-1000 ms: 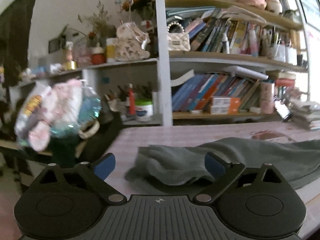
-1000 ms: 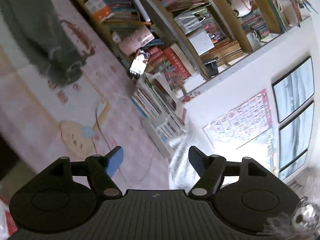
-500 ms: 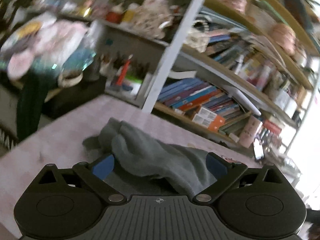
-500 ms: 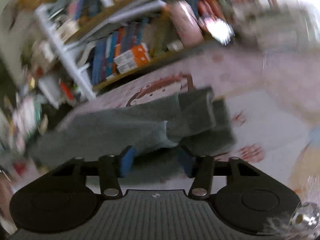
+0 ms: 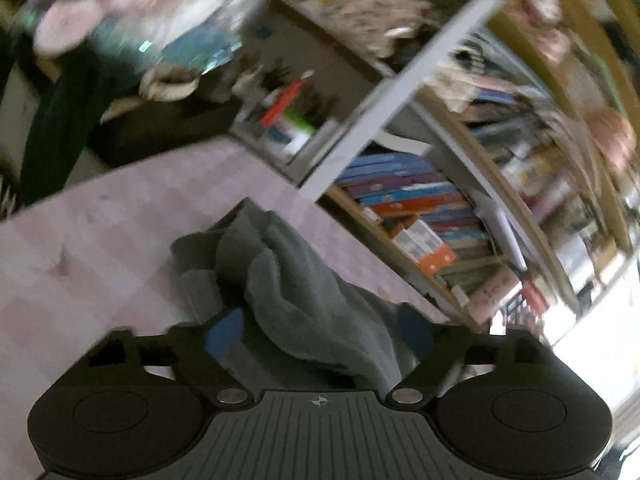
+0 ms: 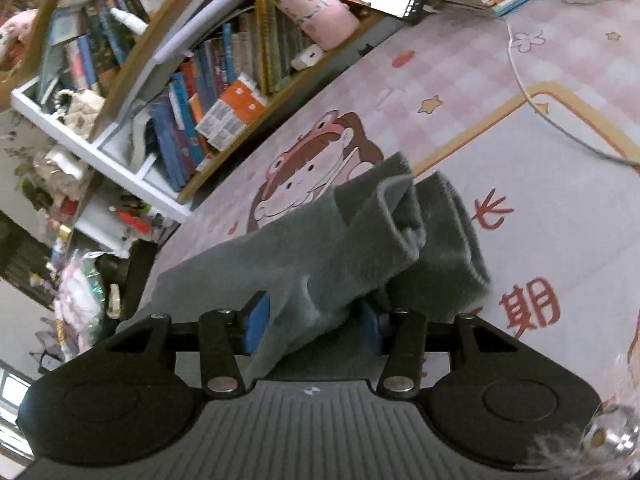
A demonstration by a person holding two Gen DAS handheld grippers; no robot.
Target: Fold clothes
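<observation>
The grey garment [image 6: 360,240] lies along the table's [image 6: 560,220] back edge, long axis running with the bookshelf [image 6: 224,92] full of books, plenty of open pink mat toward the near side. Right tool [image 6: 312,320] is partly open around its cuffed end; left tool [image 5: 320,332] gapes wide around the bunched other end.

1. grey fleece garment [image 6: 320,256] is lying crumpled on the pink mat; fuzzy, thick fabric
2. one end is folding over itself, showing a cuff-like open edge with a paler inner lining
3. other end [image 5: 296,280] is bunching in soft ridges; a flap is lying flat beside it
</observation>
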